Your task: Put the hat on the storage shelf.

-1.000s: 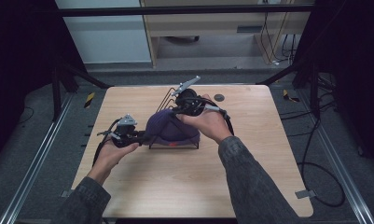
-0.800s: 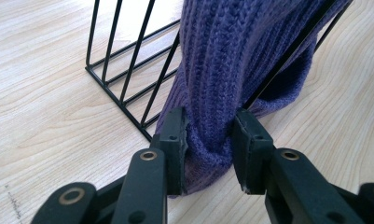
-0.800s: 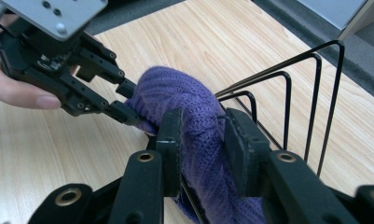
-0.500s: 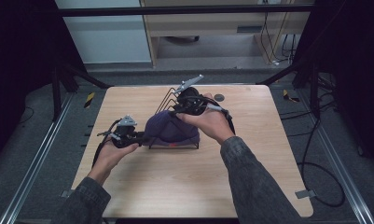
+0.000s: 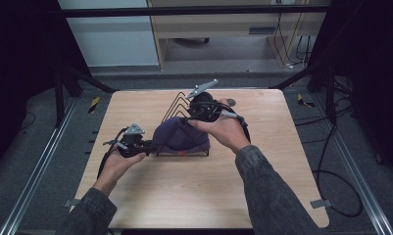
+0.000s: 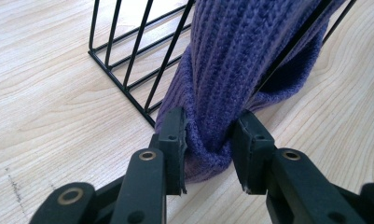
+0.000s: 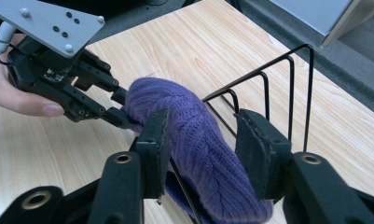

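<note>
Table: pale wood tabletop [image 5: 184, 196], bare along the near edge where the person's two sleeves come in.
Left gripper: left gripper [image 5: 144, 145] sits low at the rack's left end, its jaws clamped tight on a bunched fold of the purple knit hat [image 5: 180, 138].
Hat: draped over the black wire rack [image 5: 177, 105] mid-table, the wires running through and under it.
Right gripper: right gripper [image 7: 201, 140] comes over the hat from the far right side; its jaws have just been opening, the hat lies between them, the left pad against the knit, the right pad standing clear of it.
Room to move: open wood left, right and in front of the rack; the table's far edge is close behind it.
Far end: a small dark round thing [image 5: 232, 102] on the table behind the right hand; beyond, grey floor, cables, a light cabinet.
Left gripper view: close up, the hat's hem touches the wood beside the rack's base bar.
Right gripper view: the left gripper's grey plate and a thumb beside it.
</note>
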Available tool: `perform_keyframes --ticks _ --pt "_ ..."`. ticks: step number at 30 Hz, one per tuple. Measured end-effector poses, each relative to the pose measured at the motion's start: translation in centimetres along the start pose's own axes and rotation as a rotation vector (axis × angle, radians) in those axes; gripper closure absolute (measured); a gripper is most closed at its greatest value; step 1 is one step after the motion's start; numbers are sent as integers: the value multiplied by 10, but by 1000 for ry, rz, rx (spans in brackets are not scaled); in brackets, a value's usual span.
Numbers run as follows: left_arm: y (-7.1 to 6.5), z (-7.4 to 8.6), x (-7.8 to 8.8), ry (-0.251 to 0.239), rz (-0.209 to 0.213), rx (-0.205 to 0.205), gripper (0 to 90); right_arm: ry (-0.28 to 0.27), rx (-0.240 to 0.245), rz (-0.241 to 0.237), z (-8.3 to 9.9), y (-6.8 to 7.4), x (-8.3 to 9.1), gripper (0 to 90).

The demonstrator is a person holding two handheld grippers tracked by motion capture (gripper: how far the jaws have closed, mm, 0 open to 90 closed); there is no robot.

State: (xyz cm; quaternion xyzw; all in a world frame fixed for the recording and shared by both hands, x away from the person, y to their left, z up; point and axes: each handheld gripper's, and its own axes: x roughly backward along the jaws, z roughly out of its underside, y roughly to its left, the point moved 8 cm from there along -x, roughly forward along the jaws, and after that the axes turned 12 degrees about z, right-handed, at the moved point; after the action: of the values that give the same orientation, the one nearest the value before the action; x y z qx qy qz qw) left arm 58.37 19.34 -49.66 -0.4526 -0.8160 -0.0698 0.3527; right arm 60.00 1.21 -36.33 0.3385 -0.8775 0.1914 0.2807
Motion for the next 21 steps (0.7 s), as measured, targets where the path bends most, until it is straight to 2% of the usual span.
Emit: perform_keyframes --ticks 5,7,9,12,16,21 --pt "0 0 1 5 -5 -6 661 1 -8 9 4 -3 3 513" --pt "-1 1 2 8 -14 -10 648 0 -6 9 5 -3 5 510" --pt "0 1 7 11 -45 -28 631 5 4 12 7 -3 7 505" --pt "-1 0 12 -3 -45 -32 628 -1 3 15 8 -3 9 501" --pt "-4 -1 25 -33 -60 -15 581 -8 -7 29 11 -6 15 482" --pt "-4 7 38 -60 -105 24 455 -12 -10 43 16 -7 19 436"
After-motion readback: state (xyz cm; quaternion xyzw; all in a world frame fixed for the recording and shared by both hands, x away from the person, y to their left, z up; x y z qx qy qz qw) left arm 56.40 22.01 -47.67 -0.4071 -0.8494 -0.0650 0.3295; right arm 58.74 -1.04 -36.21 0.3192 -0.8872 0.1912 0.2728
